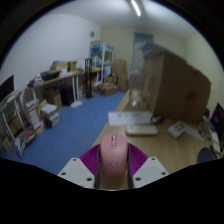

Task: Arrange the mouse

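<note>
- The small pale pink rounded mouse (114, 157) sits pinched between the purple pads of the hand-held gripper (114, 168), apparently lifted above the wooden tabletop (150, 148).
- The pick-up looks done; setting it down remains.
- A white flat item (141, 129) lies farther ahead on the tabletop.

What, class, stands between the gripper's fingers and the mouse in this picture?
Nothing visible stands between them. The pink mouse already sits between the fingers of the gripper, raised above the wooden table. Whether both fingers press on it cannot be told here.
</note>
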